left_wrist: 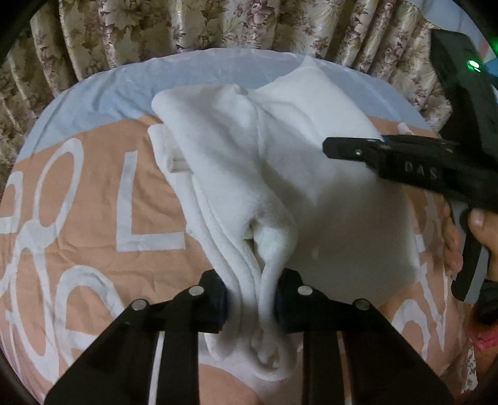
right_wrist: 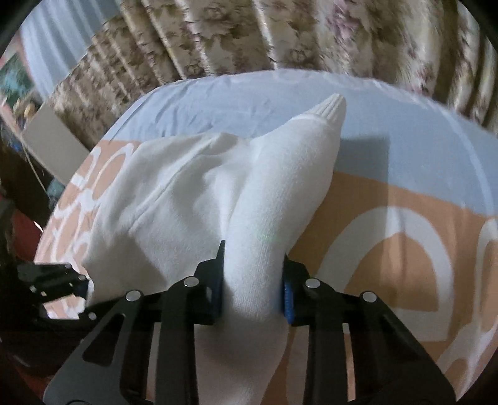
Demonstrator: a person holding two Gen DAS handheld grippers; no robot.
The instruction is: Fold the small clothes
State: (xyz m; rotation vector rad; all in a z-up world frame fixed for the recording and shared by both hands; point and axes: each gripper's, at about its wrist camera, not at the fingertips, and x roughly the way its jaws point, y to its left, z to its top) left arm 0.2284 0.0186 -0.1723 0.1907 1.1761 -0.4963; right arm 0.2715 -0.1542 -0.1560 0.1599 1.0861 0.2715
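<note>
On the bed, a peach sheet (left_wrist: 93, 199) printed with big white letters covers the near part, and a pale blue sheet (left_wrist: 102, 93) runs along the far edge under a flowered curtain (left_wrist: 155, 28).

Furthest left is the left gripper (left_wrist: 251, 300). It points steeply down, and its jaws are clamped on a bunched fold of the white garment (left_wrist: 242, 174), the cloth pinched into several layers between the blue pads. From the right wrist view the same gripper shows only as a dark shape at the garment's near left corner.

The garment itself — soft, white, fleecy — lies rumpled across the middle of the bed, mostly on the peach sheet with its far end reaching over the blue. A folded-over edge pokes out on its left side. One long tapering part, seemingly a sleeve, ends in a ribbed cuff (right_wrist: 333, 106) that rests on the blue sheet.

To the right, the right gripper (right_wrist: 252, 294) has its jaws closed on that sleeve's near end; the fabric fills the gap between the pads and hangs out below them. In the left wrist view this gripper comes in from the right side, its tips meeting the garment's right edge — and a person's hand (left_wrist: 481, 224) wraps the handle behind it.
</note>
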